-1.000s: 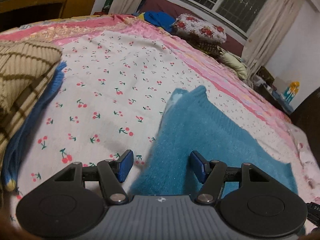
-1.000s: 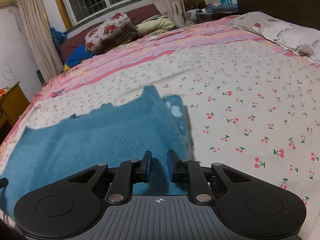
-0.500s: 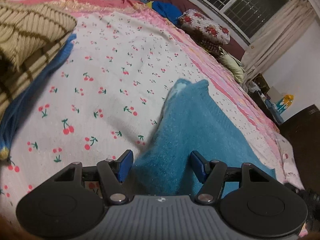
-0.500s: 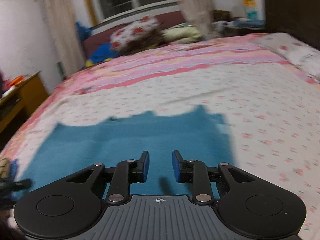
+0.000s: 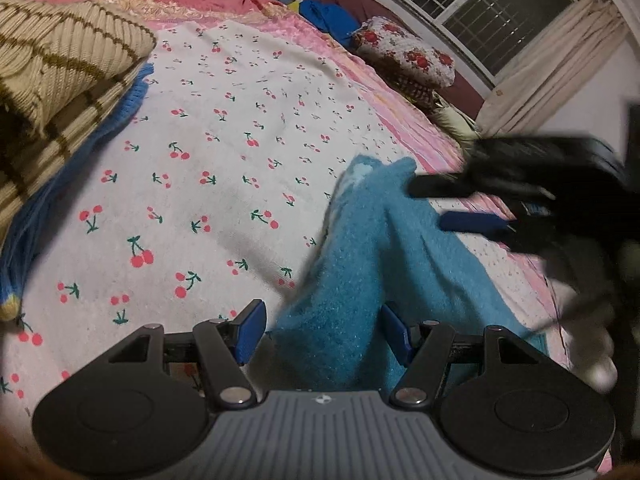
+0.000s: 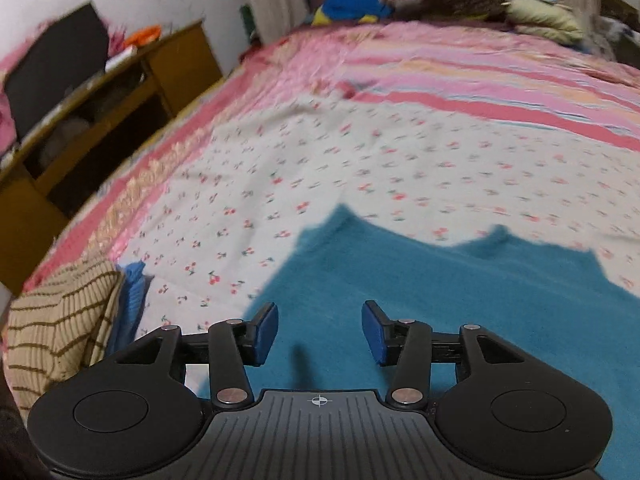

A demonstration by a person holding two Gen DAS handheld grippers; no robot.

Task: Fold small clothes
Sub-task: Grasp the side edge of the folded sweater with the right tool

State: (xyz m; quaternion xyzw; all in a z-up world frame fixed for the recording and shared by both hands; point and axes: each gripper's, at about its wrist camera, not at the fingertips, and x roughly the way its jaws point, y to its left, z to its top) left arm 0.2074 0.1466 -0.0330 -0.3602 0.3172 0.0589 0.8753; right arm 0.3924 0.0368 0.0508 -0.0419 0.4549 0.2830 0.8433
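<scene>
Teal fleece garment (image 6: 460,300) lies flat on the cherry-print bedspread (image 5: 208,168).
Left gripper (image 5: 322,334) jaws parted, straddling a raised fold, grip uncertain; right gripper (image 6: 320,330) just opening, empty above it.

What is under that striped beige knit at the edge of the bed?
A blue knit garment sticks out from under the striped knit, both lying on the cherry-print sheet. How far the blue piece runs underneath is covered.

The left gripper (image 5: 322,332) stands with jaws apart, a raised fold of the teal garment (image 5: 360,280) between them. Ahead to the right, the blurred right gripper (image 5: 460,204) hovers, seemingly just above it.
</scene>
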